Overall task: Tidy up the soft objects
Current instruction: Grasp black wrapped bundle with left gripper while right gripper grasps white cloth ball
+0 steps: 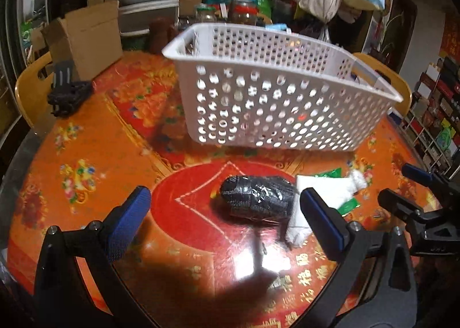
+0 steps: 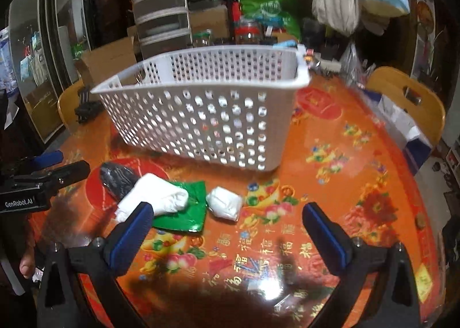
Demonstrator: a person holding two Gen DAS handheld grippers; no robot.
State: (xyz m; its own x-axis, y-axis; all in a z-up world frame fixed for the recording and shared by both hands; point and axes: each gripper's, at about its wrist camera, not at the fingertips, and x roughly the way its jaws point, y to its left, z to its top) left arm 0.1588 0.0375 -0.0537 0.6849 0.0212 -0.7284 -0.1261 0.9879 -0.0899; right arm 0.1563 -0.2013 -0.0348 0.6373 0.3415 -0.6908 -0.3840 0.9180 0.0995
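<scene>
Left tool (image 1: 224, 207) spread wide, black bundle (image 1: 256, 197) just ahead between tips; right tool (image 2: 227, 221) wide, white packet (image 2: 225, 203) ahead.

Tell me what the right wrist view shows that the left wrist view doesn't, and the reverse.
Only the right wrist view shows the small white bundle in full, apart from the others, and the green packet spread flat under the white roll. Only the left wrist view shows the black bundle whole, lying between the left gripper's open fingers. Both show the white basket on the red table, and nothing held.
</scene>
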